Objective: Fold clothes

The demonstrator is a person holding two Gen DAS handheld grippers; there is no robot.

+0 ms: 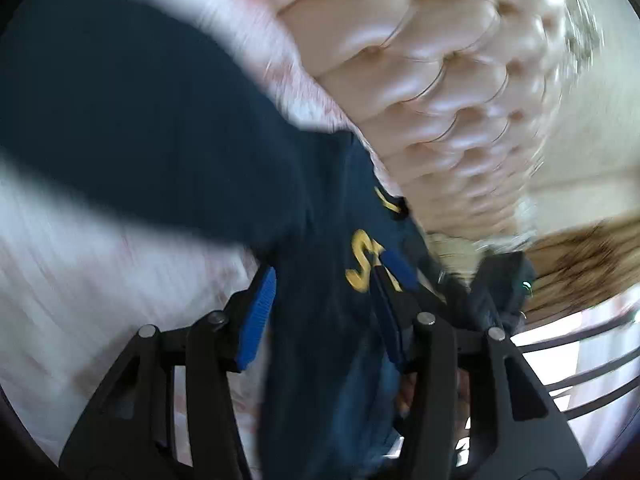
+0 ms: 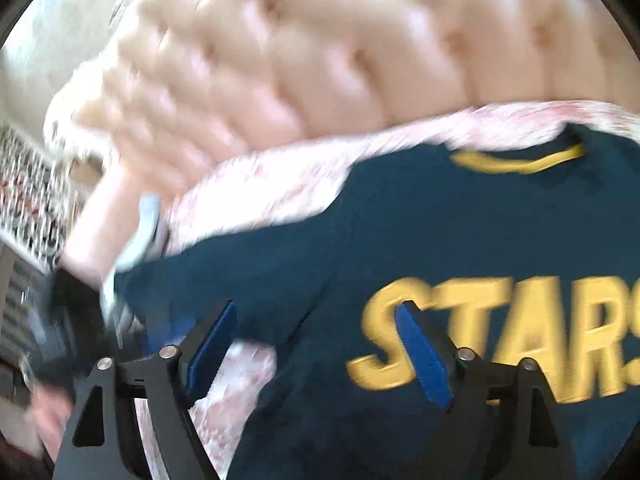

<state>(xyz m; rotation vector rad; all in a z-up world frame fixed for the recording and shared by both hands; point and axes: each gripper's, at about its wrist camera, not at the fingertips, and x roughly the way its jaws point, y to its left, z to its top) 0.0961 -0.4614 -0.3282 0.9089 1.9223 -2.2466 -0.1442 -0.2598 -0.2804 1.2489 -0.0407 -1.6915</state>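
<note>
My left gripper point(image 1: 326, 276) stands partly open over the navy shirt point(image 1: 168, 128); cloth hangs in the gap between my blue pads point(image 1: 258, 316), and the right-hand pad lies against a fold of it beside the yellow letters point(image 1: 360, 260), though I cannot tell whether anything is truly pinched (the picture is badly smeared). The shirt stretches from near my fingers away to the far left across a pale pink bedspread point(image 1: 80, 272), with a tufted pink headboard point(image 1: 440, 80) at the far right.

My right gripper point(image 2: 316, 336) gapes wide and holds nothing. The navy shirt point(image 2: 460, 232) lies flat below it on the bedspread point(image 2: 260, 184), its yellow-trimmed collar point(image 2: 520, 162) at the far side and the yellow letters point(image 2: 500, 332) near my right pad. The headboard point(image 2: 320, 48) rises beyond.
</note>
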